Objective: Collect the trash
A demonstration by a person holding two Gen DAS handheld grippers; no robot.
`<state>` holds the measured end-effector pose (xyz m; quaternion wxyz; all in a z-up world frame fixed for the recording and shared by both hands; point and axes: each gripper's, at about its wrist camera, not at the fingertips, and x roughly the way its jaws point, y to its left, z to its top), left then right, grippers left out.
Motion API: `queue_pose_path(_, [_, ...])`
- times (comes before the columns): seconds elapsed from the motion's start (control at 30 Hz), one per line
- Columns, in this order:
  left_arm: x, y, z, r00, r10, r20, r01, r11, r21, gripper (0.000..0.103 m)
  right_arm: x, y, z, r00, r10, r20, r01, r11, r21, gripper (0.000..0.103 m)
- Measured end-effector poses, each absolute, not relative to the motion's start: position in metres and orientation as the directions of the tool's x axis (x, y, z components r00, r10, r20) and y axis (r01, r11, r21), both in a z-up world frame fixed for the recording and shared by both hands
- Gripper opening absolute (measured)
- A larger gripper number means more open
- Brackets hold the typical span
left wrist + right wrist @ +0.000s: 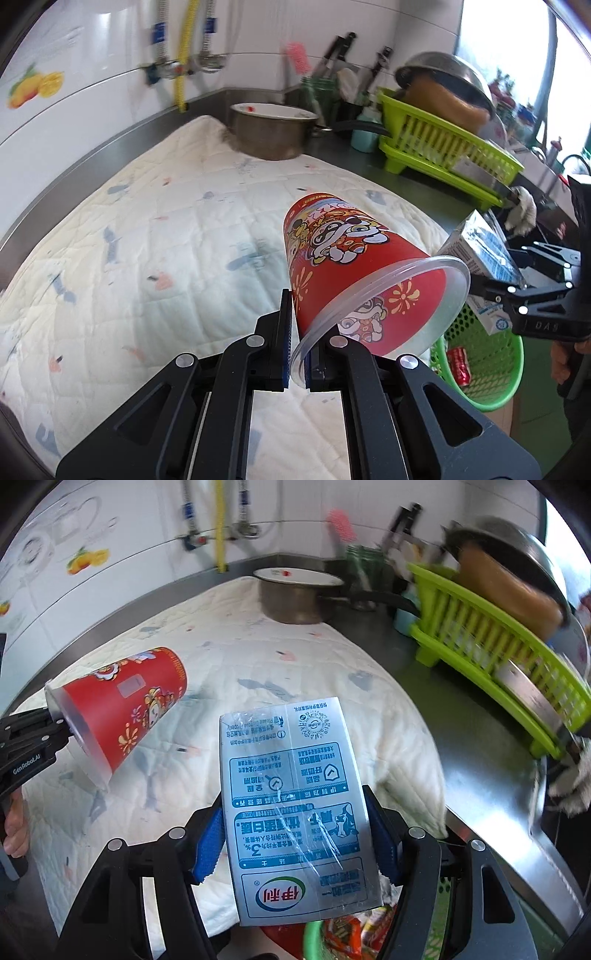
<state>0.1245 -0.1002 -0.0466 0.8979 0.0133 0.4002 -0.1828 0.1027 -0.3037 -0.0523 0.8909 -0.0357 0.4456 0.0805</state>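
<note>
My left gripper point(298, 354) is shut on the rim of a red printed plastic cup point(354, 266), held on its side above the quilted cloth; the cup also shows in the right wrist view point(122, 709). My right gripper point(299, 834) is shut on a white and blue milk carton point(295, 805), held above the green trash basket point(314, 938). In the left wrist view the carton point(480, 251) and right gripper point(532, 295) hang over the basket point(491, 365), which holds a red can point(458, 365).
A white quilted cloth point(147, 240) covers the steel counter. A metal pot point(273, 129) stands at the back. A green dish rack point(447, 155) with bowls is at the right. A sink edge point(517, 812) lies at the right.
</note>
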Motion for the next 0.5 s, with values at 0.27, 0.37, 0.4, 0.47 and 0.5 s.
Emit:
queue_pose_path(0.27, [0.118,-0.039,-0.045,0.654,-0.204,-0.729,0.198,0.976,-0.095,0.004,0.120,-0.243,-0.047,0.584,0.197,-0.788,-0.305,0.952,0.012,0.065])
queue_pose_path(0.37, [0.115,-0.016,-0.044,0.663,-0.167,-0.729,0.142,0.985,-0.096,0.004,0.126,-0.222,-0.046,0.578,0.225,-0.784,-0.349,0.937,0.012,0.065])
queue_pose_path(0.4, [0.113,-0.007,-0.044,0.672,-0.143,-0.727,0.120,0.989,-0.083,0.004,0.128,-0.216,-0.046,0.576,0.232,-0.784,-0.360,0.933,0.011,0.065])
queue_pose_path(0.47, [0.111,0.004,-0.044,0.678,-0.116,-0.726,0.090,0.993,-0.075,0.004,0.133,-0.203,-0.046,0.568,0.249,-0.785,-0.386,0.923,0.013,0.065])
queue_pose_path(0.5, [0.109,0.014,-0.044,0.680,-0.103,-0.726,0.065,0.995,-0.081,0.004,0.134,-0.198,-0.047,0.565,0.254,-0.785,-0.395,0.919,0.013,0.065])
